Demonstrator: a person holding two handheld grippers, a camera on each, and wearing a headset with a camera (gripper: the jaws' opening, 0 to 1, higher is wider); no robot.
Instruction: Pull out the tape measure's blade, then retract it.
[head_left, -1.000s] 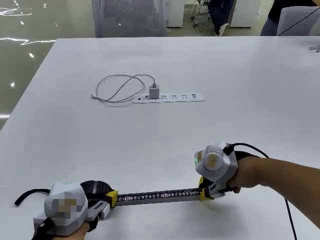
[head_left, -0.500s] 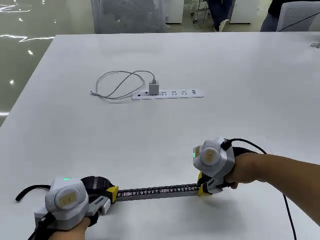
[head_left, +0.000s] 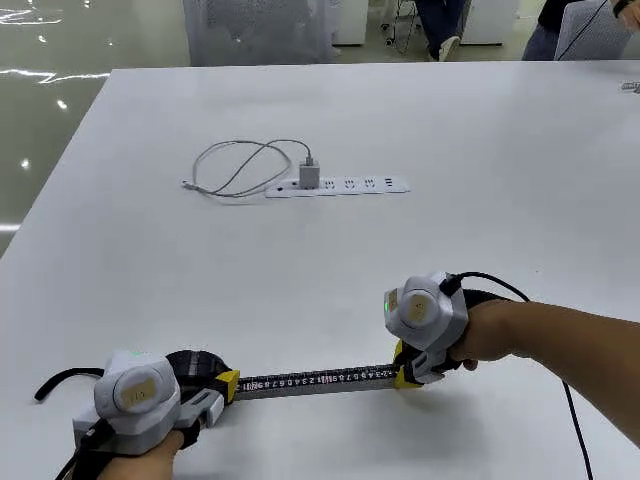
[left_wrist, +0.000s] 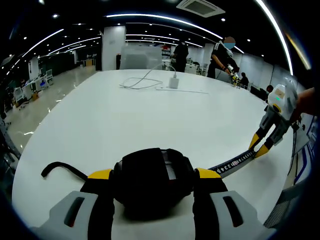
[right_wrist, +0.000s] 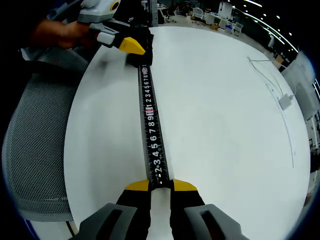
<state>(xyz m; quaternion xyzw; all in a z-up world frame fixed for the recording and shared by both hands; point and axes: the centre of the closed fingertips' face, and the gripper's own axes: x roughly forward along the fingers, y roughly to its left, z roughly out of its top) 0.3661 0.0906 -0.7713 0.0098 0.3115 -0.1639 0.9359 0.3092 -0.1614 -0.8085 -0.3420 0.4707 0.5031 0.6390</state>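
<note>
My left gripper (left_wrist: 154, 175) clamps the black tape measure case (head_left: 195, 364) on the white table (head_left: 420, 130), while my right gripper (right_wrist: 160, 185) pinches the tip of the blade (head_left: 315, 380), stretched flat between the two.

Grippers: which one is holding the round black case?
The left gripper. The black case sits clamped between its yellow tips. The right gripper pinches the end of the blade instead.

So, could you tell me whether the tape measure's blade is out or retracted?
Out: the numbered blade stretches from the black case in the left tool to the right tool, shut on its tip.
</note>
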